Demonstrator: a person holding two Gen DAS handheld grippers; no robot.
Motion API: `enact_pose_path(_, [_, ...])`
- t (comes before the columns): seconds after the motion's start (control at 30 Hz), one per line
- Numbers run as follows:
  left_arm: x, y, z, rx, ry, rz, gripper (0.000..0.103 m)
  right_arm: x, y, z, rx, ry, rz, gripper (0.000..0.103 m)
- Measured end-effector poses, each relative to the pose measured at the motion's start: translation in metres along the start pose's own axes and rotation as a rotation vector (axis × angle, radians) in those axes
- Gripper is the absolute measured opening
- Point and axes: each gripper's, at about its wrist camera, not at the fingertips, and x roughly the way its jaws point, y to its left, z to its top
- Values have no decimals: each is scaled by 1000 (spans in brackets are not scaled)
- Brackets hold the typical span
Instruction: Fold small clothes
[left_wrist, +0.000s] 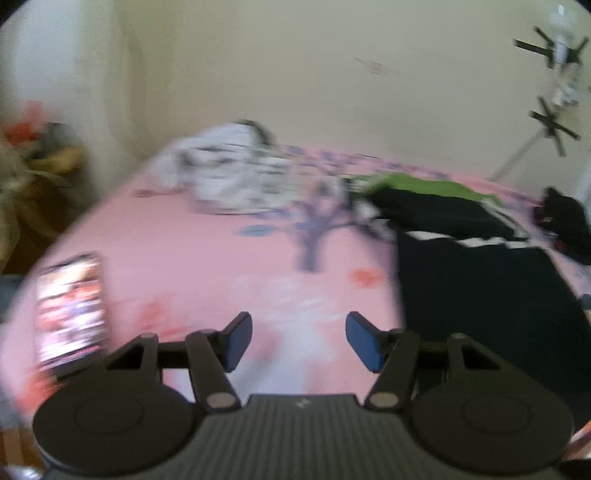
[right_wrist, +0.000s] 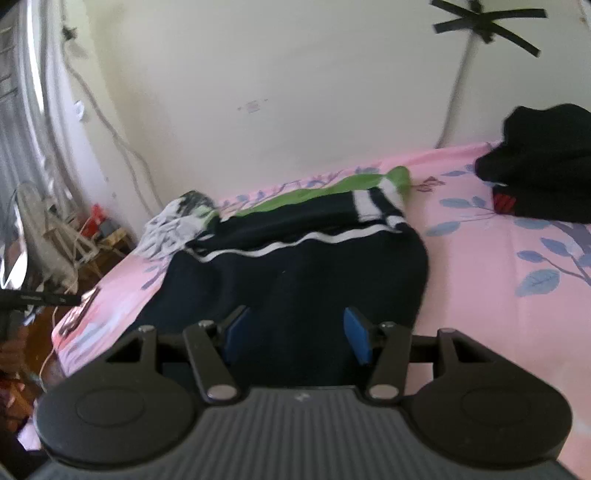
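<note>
- Left wrist view, far left: a phone (left_wrist: 70, 306) with a lit screen lies near the edge of the bed (left_wrist: 192, 251), which is covered in a pink sheet printed with a blue tree and leaves.
- Left wrist view, upper centre: a crumpled white garment with dark print (left_wrist: 229, 173) sits toward the far side of the bed, close to the cream wall (left_wrist: 295, 74).
- Left wrist view, bottom centre: the left tool (left_wrist: 298, 341) hangs over bare pink sheet, its blue pads standing apart with nothing between them.
- Left wrist view, right: a dark navy garment (left_wrist: 480, 288) lies flat on the bed, with white stripes and a green piece at its far end; the picture is blurred.
- Right wrist view, left: a stand fan (right_wrist: 33, 206) and loose cords stand on the floor beside the bed.
- Right wrist view, centre: the right tool (right_wrist: 292, 336) is poised over the near part of the navy garment, pads apart and not pressing on the cloth.
- Right wrist view, far right: a pile of black clothing (right_wrist: 543, 162) rests on the sheet, well apart from the navy garment.
</note>
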Motion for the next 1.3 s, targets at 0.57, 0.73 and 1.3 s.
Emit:
enact_pose_path(0.57, [8, -65, -68, 37, 240, -264, 61, -85, -23, -54, 90, 28, -58, 51])
enact_pose_path(0.73, [2, -74, -74, 28, 256, -296, 41, -80, -18, -75, 104, 77, -11, 45])
enact_pose_path(1.3, [-3, -72, -79, -25, 259, -292, 12, -63, 37, -86, -132, 93, -18, 45])
